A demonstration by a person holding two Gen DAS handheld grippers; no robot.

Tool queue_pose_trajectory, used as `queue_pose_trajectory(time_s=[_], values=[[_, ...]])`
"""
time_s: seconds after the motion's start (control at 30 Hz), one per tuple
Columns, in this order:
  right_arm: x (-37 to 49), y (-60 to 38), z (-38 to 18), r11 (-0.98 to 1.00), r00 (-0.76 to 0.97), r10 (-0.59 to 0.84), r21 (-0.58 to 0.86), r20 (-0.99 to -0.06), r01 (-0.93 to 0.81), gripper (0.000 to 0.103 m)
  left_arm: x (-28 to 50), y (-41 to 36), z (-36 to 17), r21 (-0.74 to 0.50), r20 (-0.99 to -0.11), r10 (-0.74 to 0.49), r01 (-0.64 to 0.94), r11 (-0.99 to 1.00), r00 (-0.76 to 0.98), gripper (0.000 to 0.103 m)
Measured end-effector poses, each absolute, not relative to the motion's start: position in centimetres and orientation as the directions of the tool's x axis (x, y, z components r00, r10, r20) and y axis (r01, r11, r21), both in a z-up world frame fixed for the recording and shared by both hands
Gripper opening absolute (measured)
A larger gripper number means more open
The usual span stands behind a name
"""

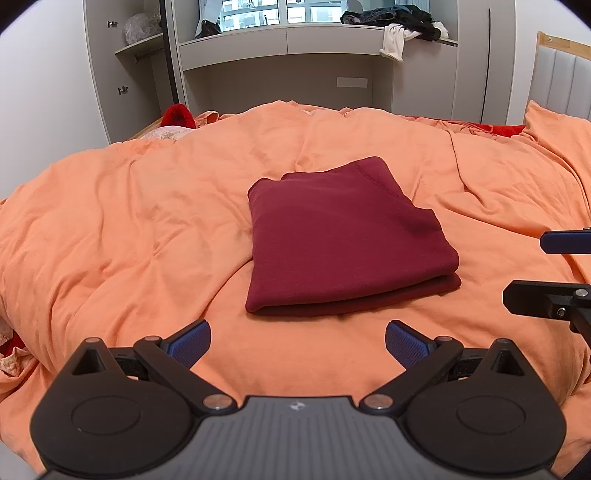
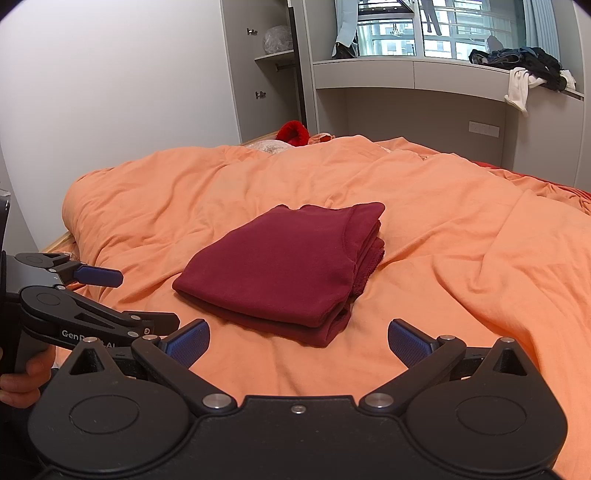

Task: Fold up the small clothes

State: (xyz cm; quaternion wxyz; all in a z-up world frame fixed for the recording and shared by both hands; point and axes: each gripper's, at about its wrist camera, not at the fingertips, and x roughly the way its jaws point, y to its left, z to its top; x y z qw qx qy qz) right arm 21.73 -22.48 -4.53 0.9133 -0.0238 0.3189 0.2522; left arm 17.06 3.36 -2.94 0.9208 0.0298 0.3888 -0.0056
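Soft, even daylight is coming in through the glass window (image 2: pixel 436 33) at the far side, leaving the rumpled orange duvet (image 1: pixel 129 229) evenly bright with only gentle shading in its creases. The folded maroon knit garment (image 1: pixel 343 236) is casting a thin, soft shadow along its near edge. Nothing is glaring apart from the panes, which are blowing out slightly. Both fisheye views are bending the grey built-in cabinet (image 2: pixel 255 70) and the bed's outline strongly toward the edges, and black vignetting is darkening the corners. Focus is staying sharp throughout, without motion blur
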Motion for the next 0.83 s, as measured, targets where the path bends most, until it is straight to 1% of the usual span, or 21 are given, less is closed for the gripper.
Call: queue_pose_trajectory(time_s=[0.5,0.67,0.73,0.83], values=[[21.77,-22.52,-4.55,0.872,0.670,0.445,0.118,-0.593,-0.474,0.103,16.94,3.31,-2.77,0.045,-0.712,0.004,0.039,0.998,0.702,0.102],[21.77,-22.50,-4.52,0.872,0.668,0.444,0.118,-0.597,-0.475,0.103,16.84,3.65,-2.56,0.008,-0.702,-0.026,0.045,0.999,0.712,0.102],[21.72,-22.35,-4.49,0.872,0.668,0.443,0.115,-0.598,-0.476,0.103,16.71,3.55,-2.42,0.015,-0.690,-0.022,0.044,0.999,0.724,0.102],[21.73,-22.30,-4.52,0.872,0.668,0.443,0.116,-0.598,-0.475,0.103,16.86,3.46,-2.35,0.041,-0.684,0.019,0.013,0.999,0.730,0.102]])
